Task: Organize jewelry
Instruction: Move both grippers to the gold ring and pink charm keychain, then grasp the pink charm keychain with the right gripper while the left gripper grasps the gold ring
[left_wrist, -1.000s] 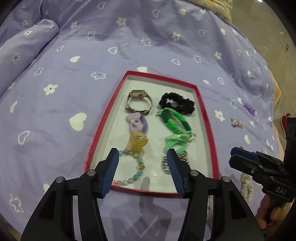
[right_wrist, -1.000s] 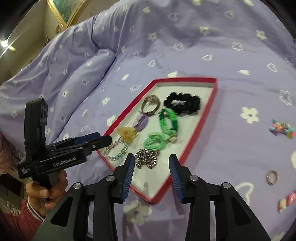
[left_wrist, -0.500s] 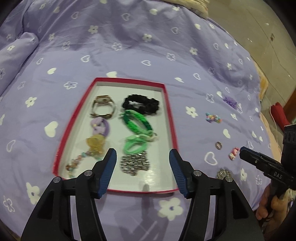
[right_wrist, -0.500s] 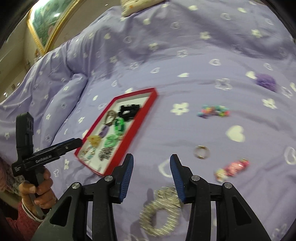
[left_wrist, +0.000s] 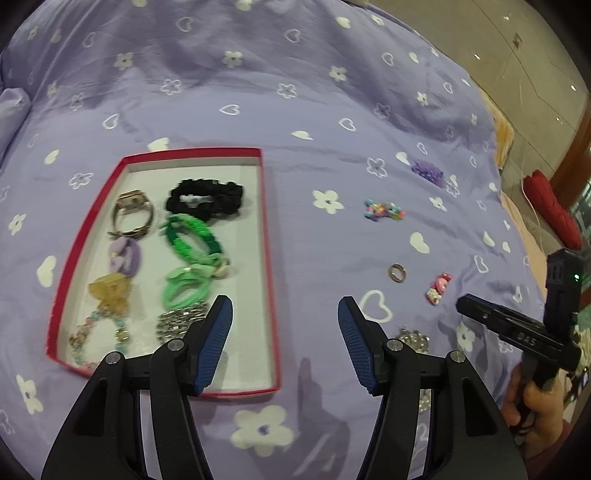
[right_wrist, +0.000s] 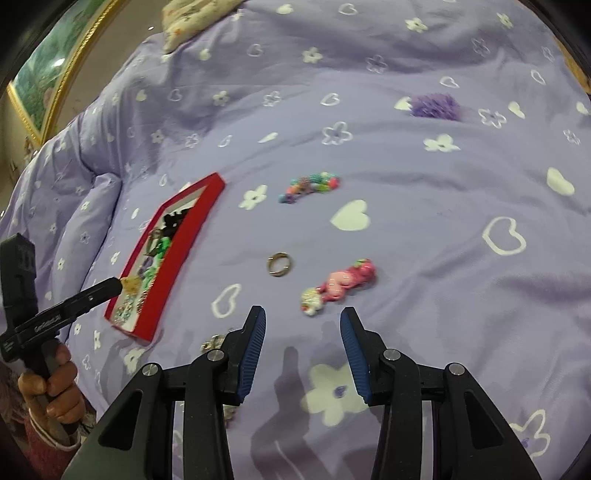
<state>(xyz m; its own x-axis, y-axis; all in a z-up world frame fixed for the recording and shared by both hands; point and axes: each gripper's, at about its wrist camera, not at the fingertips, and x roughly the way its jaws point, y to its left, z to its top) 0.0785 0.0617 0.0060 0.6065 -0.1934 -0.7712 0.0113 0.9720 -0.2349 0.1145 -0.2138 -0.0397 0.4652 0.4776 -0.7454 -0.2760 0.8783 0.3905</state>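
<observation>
Pink charm hair clip (right_wrist: 341, 286) on purple bedspread (right_wrist: 424, 206), just ahead of empty, spread right gripper (right_wrist: 303, 354): best straddled lengthwise, then carried to red tray (right_wrist: 192, 229).

Lilac bedspread (left_wrist: 295, 110), glossy tan floor (left_wrist: 535, 55), perhaps a gilt-framed picture (right_wrist: 40, 85).

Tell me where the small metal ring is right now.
The metal ring lies loose on the purple bedspread, outside the red tray, between the tray and the pink charm, ahead of the right gripper.
</observation>
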